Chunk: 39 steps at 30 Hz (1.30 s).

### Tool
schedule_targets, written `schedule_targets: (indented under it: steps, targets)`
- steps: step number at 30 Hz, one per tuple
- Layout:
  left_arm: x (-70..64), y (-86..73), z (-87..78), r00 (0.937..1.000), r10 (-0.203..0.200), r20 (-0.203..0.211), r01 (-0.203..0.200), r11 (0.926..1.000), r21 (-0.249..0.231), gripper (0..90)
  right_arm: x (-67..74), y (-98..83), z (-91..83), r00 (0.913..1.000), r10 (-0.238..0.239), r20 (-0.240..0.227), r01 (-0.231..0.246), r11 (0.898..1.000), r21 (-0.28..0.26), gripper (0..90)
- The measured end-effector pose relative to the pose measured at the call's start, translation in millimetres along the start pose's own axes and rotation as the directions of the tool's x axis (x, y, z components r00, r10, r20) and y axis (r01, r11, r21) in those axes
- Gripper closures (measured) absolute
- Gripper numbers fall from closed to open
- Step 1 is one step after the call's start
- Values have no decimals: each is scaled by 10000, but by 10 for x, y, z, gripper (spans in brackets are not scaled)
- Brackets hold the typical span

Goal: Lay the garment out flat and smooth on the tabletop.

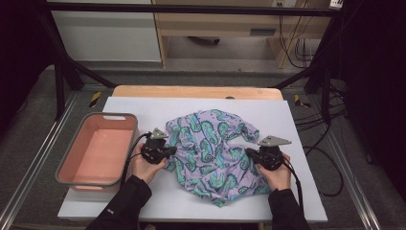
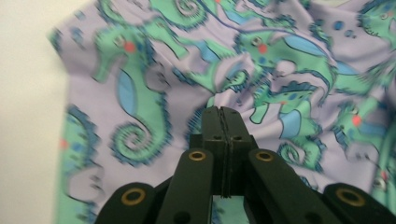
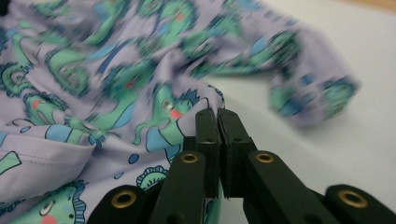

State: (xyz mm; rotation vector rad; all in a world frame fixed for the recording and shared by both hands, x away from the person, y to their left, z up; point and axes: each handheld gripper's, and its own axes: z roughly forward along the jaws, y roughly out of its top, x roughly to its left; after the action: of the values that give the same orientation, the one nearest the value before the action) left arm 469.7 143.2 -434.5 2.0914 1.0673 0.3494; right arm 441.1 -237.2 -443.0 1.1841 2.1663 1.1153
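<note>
You sit at a white table point(image 1: 297, 191) with a crumpled lilac garment point(image 1: 210, 148) printed with green seahorses lying in a heap at its middle. A grey bin with a pink inside point(image 1: 72, 179) stands just left of the heap, apart from the cloth and with nothing in it.

Your left gripper point(image 1: 168, 151) sits at the garment's left edge. In the left gripper view its two black jaws are pressed together, with a fold of the seahorse cloth point(image 2: 261, 70) bunched right at their tips, so it appears clenched on the fabric. Your right gripper point(image 1: 249, 153) sits at the garment's right side, roughly level with the left one. In the right gripper view point(image 3: 217, 112) its jaws are likewise closed tight, with a ridge of the cloth point(image 3: 93, 93) caught at their tips and a loose sleeve-like end lying farther off on the bare table.

You seem to be at the grasping step: both tongs have a pinch of the garment, one on each side, and the cloth rests on the table in its heap.

The next move probably calls for lifting both hands together and drawing them apart, so the fabric opens out rather than staying wadded. Keep both grips firm, since each pinch looks thin and could slip.
</note>
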Motion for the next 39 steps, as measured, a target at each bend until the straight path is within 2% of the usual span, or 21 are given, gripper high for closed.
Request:
schedule_targets:
  steps: [3, 4, 6, 8, 10, 14, 17, 21, 22, 24, 27, 29, 30, 32, 35, 37, 39]
  targets:
    - [55, 32, 59, 9978, -634, 207, 637, 9979, -139, 895, -44, 36, 20, 9972, 36, 746, -38, 10000, 20, 871]
    - [50, 22, 76, 9968, -718, 341, 722, 9973, -106, 890, -46, 28, 36, 9972, 94, 737, -104, 9998, 145, 849]
    - [0, -23, 77, 9982, -534, 255, 534, 9986, 21, 845, -25, 3, 46, 9970, 90, 768, -111, 9996, 275, 734]
    - [-41, -83, 38, 9970, -589, 508, 589, 9983, 18, 684, 13, -24, 12, 9983, 122, 566, -128, 9999, 109, 662]
    - [-92, -150, -22, 9962, -562, 671, 562, 9984, 17, 587, 74, -40, -36, 9989, 252, 397, -246, 9996, -167, 576]
    - [-214, -292, -112, 9933, -404, 1086, 383, 9990, 212, 478, 250, -46, -96, 9985, 244, -495, -258, 9993, -280, 486]
    - [-293, -411, -103, 9881, -421, 1480, 367, 9986, 385, 481, 393, -66, -80, 9932, 227, -1140, -260, 9993, -278, 457]
    - [-354, -491, 13, 9867, -380, 1583, 273, 9972, 691, 560, 565, -68, 19, 9858, 162, -1670, -177, 9998, -77, 420]
    - [-361, -498, 36, 9881, -347, 1499, 235, 9968, 759, 575, 604, -65, 48, 9843, 175, -1757, -185, 9998, -37, 410]
    - [-374, -517, 66, 9879, -392, 1500, 283, 9968, 746, 604, 677, -67, 111, 9812, 211, -1919, -206, 9998, 48, 393]
    - [-370, -524, 68, 9875, -417, 1523, 307, 9968, 737, 659, 761, -90, 197, 9786, 282, -2041, -243, 9995, 215, 408]
    - [-374, -531, 74, 9863, -435, 1593, 312, 9964, 791, 764, 818, -110, 249, 9745, 312, -2223, -239, 9991, 357, 457]
    - [-380, -531, 76, 9877, -360, 1524, 245, 9968, 765, 780, 842, -119, 270, 9728, 217, -2305, -121, 9990, 428, 498]
    - [-388, -528, 76, 9891, -226, 1453, 106, 9965, 826, 817, 882, -125, 287, 9697, 139, -2439, -13, 9987, 519, 639]
    - [-400, -533, 80, 9893, -158, 1452, 43, 9969, 786, 865, 893, -117, 271, 9608, 17, -2772, 144, 9983, 559, 830]
    - [-406, -533, 79, 9893, -36, 1460, -76, 9971, 761, 882, 906, -99, 242, 9550, 46, -2965, 116, 9985, 528, 868]
    - [-399, -531, 76, 9889, -59, 1487, -48, 9974, 717, 887, 948, -65, 204, 9468, -160, -3214, 254, 9994, 250, 872]
